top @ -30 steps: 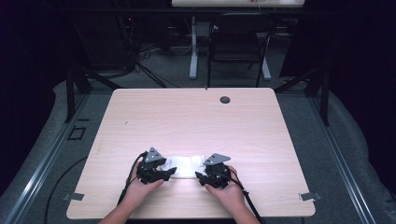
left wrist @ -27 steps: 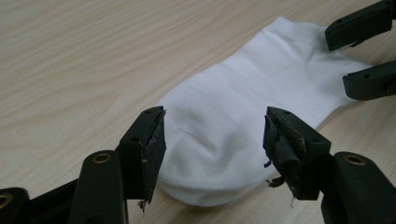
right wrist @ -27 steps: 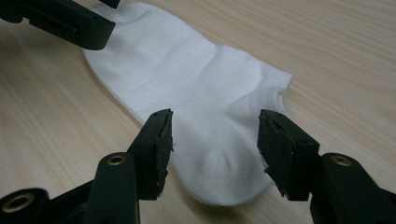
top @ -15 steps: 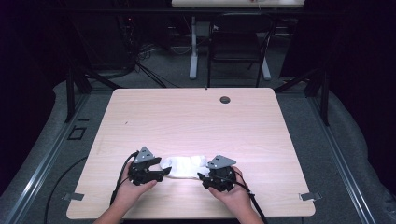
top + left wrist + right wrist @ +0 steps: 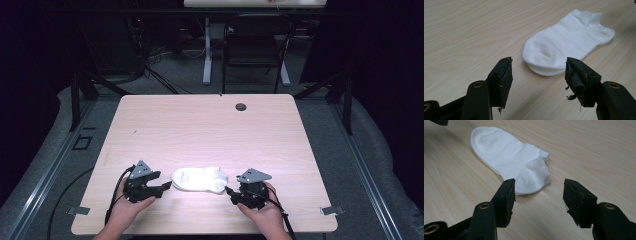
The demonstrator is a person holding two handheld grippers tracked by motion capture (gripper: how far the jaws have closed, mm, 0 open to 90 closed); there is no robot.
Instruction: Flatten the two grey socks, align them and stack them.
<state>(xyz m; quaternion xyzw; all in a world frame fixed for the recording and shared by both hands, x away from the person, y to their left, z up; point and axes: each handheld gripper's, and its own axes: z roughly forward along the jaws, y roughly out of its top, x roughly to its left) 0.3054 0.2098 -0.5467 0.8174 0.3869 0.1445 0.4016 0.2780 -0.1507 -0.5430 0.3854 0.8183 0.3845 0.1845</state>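
On the pale wood worktop a white sock lies flat near the front edge between the left claw and right claw, both spread and empty, so a shallow pinch could slip off or bunch the limp cloth.

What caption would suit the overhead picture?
Two hand-held grippers, left gripper and right gripper, open beside a white sock on a wooden table.

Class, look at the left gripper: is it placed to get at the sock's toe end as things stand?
Probably yes. The left gripper has its jaws open, with the sock lying flat just ahead, toe end nearest. Bare table lies between them, and the right gripper sits at the other end.
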